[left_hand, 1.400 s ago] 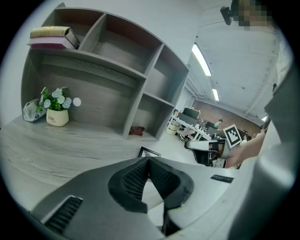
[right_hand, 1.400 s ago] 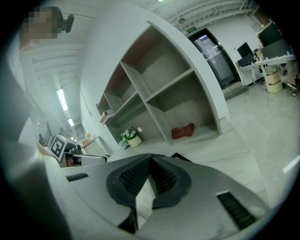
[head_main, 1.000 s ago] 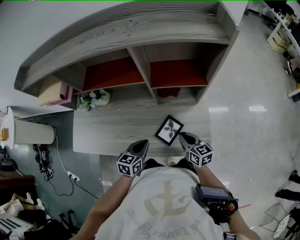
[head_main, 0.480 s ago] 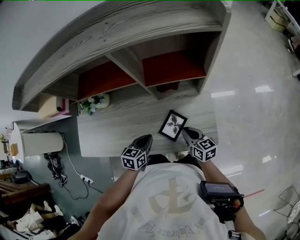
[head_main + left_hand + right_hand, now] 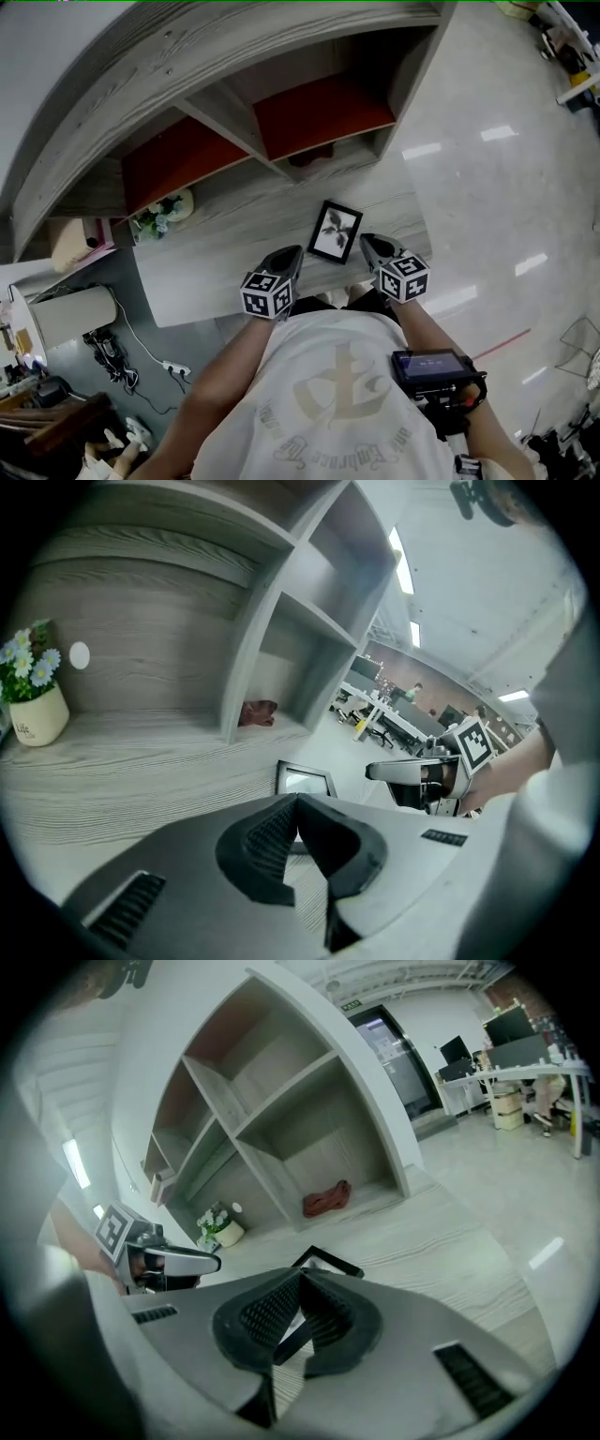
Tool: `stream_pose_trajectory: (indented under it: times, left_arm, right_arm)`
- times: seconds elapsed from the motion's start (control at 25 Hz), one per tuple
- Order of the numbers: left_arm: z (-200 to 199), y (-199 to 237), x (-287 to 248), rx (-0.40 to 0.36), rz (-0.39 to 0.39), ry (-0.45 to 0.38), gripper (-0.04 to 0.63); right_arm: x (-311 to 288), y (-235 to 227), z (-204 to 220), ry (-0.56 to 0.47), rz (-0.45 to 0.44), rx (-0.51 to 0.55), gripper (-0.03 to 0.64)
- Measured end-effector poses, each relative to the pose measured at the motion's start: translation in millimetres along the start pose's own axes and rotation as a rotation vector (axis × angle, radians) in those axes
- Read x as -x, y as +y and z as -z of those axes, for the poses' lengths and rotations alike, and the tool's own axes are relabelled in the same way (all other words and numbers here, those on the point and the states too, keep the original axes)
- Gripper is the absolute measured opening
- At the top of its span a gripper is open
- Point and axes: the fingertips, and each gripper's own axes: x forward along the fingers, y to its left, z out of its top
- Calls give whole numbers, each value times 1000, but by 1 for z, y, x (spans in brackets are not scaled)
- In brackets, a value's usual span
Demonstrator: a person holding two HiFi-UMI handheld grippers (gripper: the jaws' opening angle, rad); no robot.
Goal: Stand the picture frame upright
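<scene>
A black picture frame (image 5: 336,231) with a plant print lies flat on the grey wooden desk (image 5: 216,244), near its front edge. My left gripper (image 5: 292,255) hovers just left of the frame, shut and empty. On the frame's right, my right gripper (image 5: 367,243) is also shut with nothing in it. In the left gripper view the frame (image 5: 302,780) shows just past the closed left gripper (image 5: 297,803), with the right gripper (image 5: 375,772) beyond. Seen from the right gripper view, the frame (image 5: 323,1262) lies behind the closed right gripper (image 5: 300,1279).
A small flower pot (image 5: 161,212) stands at the desk's back left. A dark red cloth (image 5: 307,162) lies in the right cubby of the shelf unit (image 5: 225,122). Shiny floor (image 5: 487,187) lies right of the desk; cables and a power strip (image 5: 173,368) at lower left.
Both grippers have come down and forward toward the desk, closing in on either side of the frame. The head camera has shifted, so the desk sits differently in view.
</scene>
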Motion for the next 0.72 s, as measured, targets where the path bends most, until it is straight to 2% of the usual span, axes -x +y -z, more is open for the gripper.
stream_pose_trajectory:
  times: [0.24, 0.72]
  left_arm:
    - [12, -4, -21, -9, 66, 52, 3]
    - [7, -9, -58, -58, 85, 124, 3]
  right_arm:
    - [1, -14, 13, 9, 114, -65, 5]
    - [-10, -23, 10, -3, 167, -140, 5]
